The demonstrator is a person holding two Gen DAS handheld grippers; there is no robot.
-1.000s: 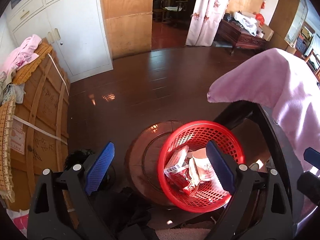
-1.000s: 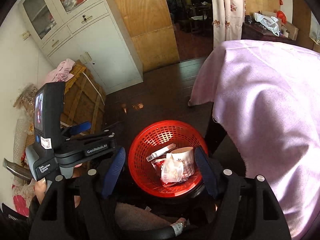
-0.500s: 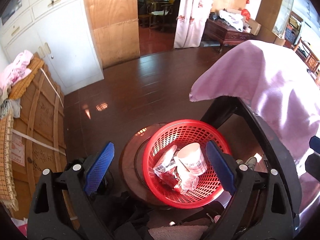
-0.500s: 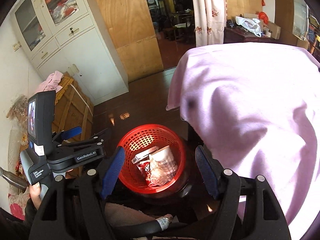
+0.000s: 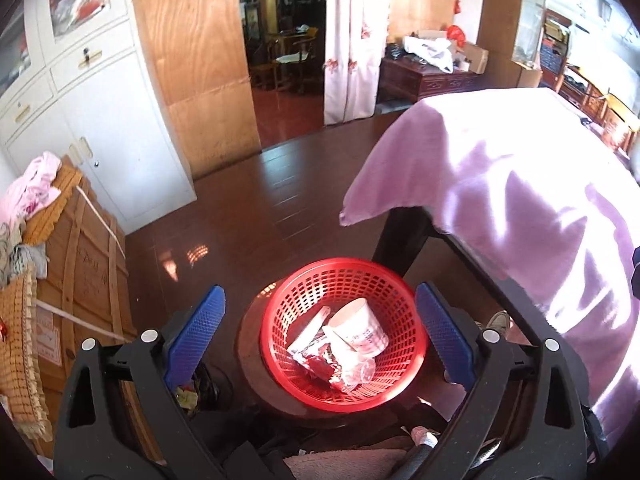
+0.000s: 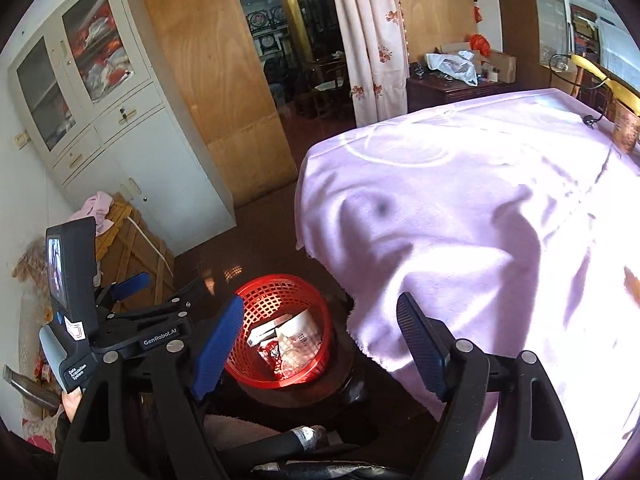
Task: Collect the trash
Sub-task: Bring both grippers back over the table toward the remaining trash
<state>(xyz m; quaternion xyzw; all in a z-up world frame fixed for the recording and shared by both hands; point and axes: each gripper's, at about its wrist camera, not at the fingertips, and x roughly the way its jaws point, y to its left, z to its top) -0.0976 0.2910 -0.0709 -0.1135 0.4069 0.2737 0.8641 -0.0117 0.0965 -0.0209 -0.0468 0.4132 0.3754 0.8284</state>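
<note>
Left gripper [image 5: 320,340]: jaws spread wide, nothing between the blue pads, hanging above the red basket [image 5: 404,384]. Right gripper [image 6: 320,344]: jaws also released and empty, basket [image 6: 256,364] showing just inside its left pad. Basket sits on a round dark wooden stool [image 5: 250,364]. Trash is already in it: white paper cup [image 5: 360,330] lying on its side at centre, flat white wrapper [image 5: 308,330] at its 9 o'clock, red-and-silver snack packet [image 5: 316,364] at 7 o'clock, small clear plastic cup [image 5: 362,372] at 6 o'clock. Bench under a pink cloth [image 6: 480,220] stands at 3 o'clock of the basket, cloth edge hanging just beside the rim. White cabinet [image 5: 112,128] and wooden crate [image 5: 86,264] at 10 o'clock, well apart.
</note>
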